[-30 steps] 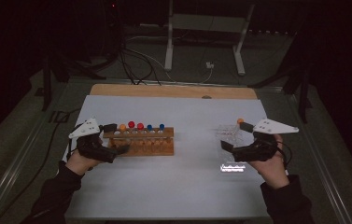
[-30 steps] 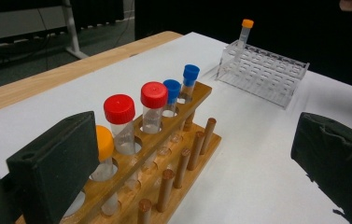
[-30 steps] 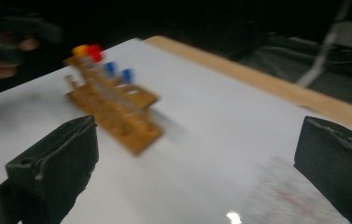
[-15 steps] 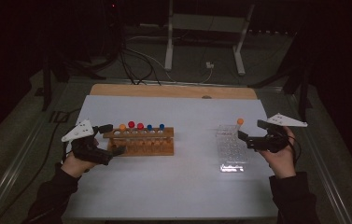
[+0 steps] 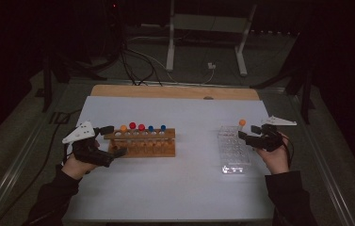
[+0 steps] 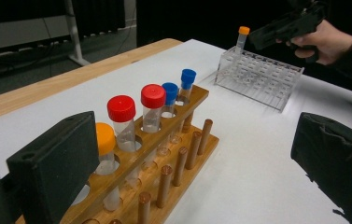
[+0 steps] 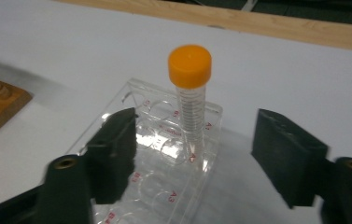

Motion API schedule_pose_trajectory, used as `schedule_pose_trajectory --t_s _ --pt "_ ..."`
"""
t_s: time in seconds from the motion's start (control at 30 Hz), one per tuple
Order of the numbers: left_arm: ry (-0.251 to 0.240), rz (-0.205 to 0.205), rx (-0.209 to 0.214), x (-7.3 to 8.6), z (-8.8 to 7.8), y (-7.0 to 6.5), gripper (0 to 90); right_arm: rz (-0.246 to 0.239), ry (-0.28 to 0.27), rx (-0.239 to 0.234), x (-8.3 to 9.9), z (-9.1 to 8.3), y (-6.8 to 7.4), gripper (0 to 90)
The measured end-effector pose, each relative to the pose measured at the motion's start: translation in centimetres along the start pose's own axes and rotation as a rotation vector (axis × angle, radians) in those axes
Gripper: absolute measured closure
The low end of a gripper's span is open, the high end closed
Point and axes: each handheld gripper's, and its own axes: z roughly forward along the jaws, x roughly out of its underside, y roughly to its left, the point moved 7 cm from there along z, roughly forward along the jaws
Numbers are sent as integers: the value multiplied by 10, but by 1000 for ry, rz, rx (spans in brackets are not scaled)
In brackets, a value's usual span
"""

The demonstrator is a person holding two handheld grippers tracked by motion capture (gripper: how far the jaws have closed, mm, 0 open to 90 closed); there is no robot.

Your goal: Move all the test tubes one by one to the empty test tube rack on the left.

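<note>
Wooden rack (image 6: 183,140) held orange-, red- and blue-capped tubes. Clear rack (image 6: 260,77) carried one orange-capped tube (image 6: 242,37). Right gripper (image 6: 283,29) hovered beside it.

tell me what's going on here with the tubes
A person works two hand-held grippers at a table. The left gripper sits open at the end of a wooden rack holding five capped tubes. The right gripper is at a clear plastic rack where one orange-capped tube stands in a corner hole. Its jaws have just been closing, with the tube ahead of them and the pads not touching it.
</note>
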Motion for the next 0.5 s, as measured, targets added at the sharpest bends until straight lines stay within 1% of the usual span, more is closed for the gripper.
schedule_pose_trajectory --t_s 0.03,0.13,0.17,0.23,0.33,0.37,0.4,0.43,0.5 --pt "0 -1 4 0 0 0 18 1 1 3 0 2 -1 373" --pt "1 -1 2 0 0 0 18 1 3 -6 1 7 -3 479" --pt "1 0 0 0 0 0 18 7 1 -27 0 8 -3 516" --pt "3 -1 0 0 0 1 18 16 3 -30 0 11 -4 566" --pt "5 -1 -2 1 0 1 18 11 3 -30 0 14 -5 620" --pt "6 -1 -4 1 0 1 18 7 4 -31 0 15 -5 627" --pt "5 -2 -3 1 0 1 18 3 1 -28 0 16 -6 646" --pt "7 -2 -3 1 0 1 18 -6 -1 -36 0 16 -5 673" --pt "7 -3 0 1 0 1 18 -47 5 -30 0 16 -3 703"
